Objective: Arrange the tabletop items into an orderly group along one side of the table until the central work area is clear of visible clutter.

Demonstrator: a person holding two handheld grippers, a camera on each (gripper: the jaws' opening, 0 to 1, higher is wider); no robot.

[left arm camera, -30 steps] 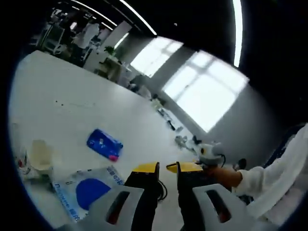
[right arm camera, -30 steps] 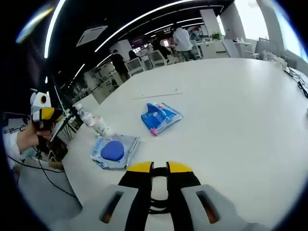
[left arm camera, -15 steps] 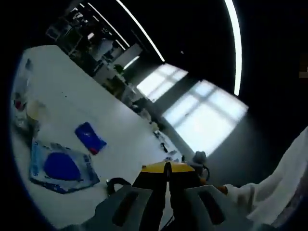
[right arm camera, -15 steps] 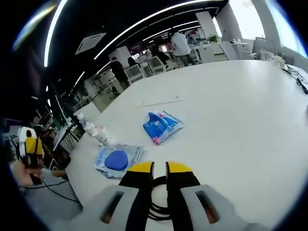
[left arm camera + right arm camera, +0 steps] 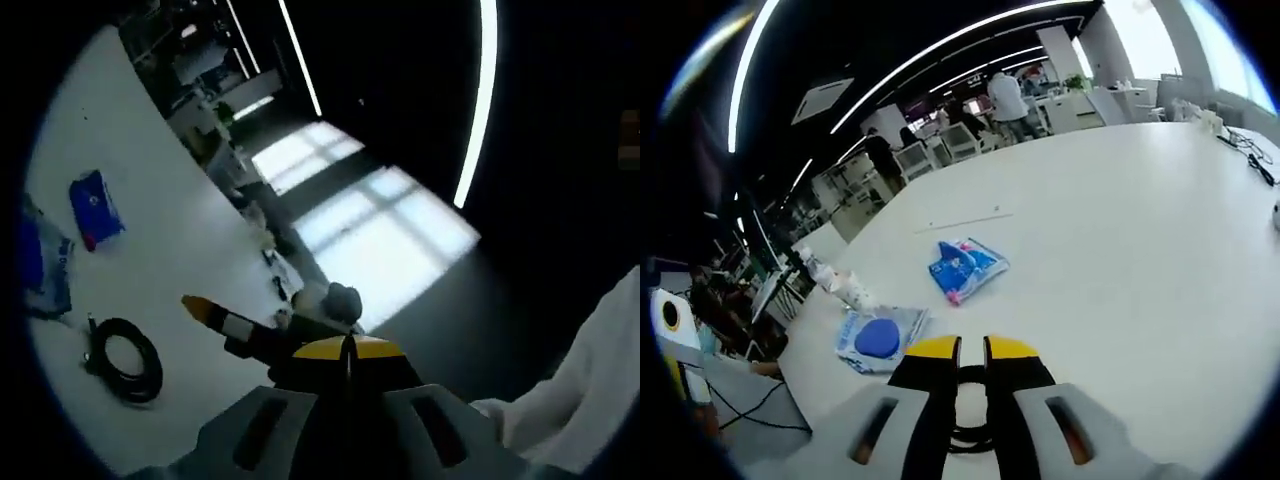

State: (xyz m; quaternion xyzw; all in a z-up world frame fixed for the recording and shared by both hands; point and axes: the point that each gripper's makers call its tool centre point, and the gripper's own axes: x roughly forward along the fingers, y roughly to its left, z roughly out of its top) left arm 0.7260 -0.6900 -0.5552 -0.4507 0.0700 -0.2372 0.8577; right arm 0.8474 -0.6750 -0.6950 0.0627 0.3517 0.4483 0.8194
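A black cable coil (image 5: 125, 355) lies flat on the white table (image 5: 1120, 250); in the right gripper view the cable coil (image 5: 960, 405) shows through the gap under my right gripper (image 5: 960, 350). Its yellow-tipped jaws stand a narrow gap apart, holding nothing. Beyond lie a blue packet (image 5: 968, 265) and a white pouch with a blue disc (image 5: 880, 338). My left gripper (image 5: 345, 348) is raised off the table, jaws shut on nothing. In the left gripper view, the right gripper (image 5: 230, 325) hovers beside the coil, with the blue packet (image 5: 95, 205) and pouch (image 5: 35, 260) at far left.
Crumpled cups and wrappers (image 5: 845, 285) stand near the table's left edge. A thin stick (image 5: 960, 220) lies mid-table. Cables (image 5: 1255, 160) trail at the far right edge. The left gripper (image 5: 670, 340) hangs off the table's left side. People (image 5: 1005, 95) stand among desks behind. A white sleeve (image 5: 590, 400) shows.
My left gripper's jaws have gone from a small gap to shut, and its view has swung up and rolled. In the right gripper view it has dropped lower left.
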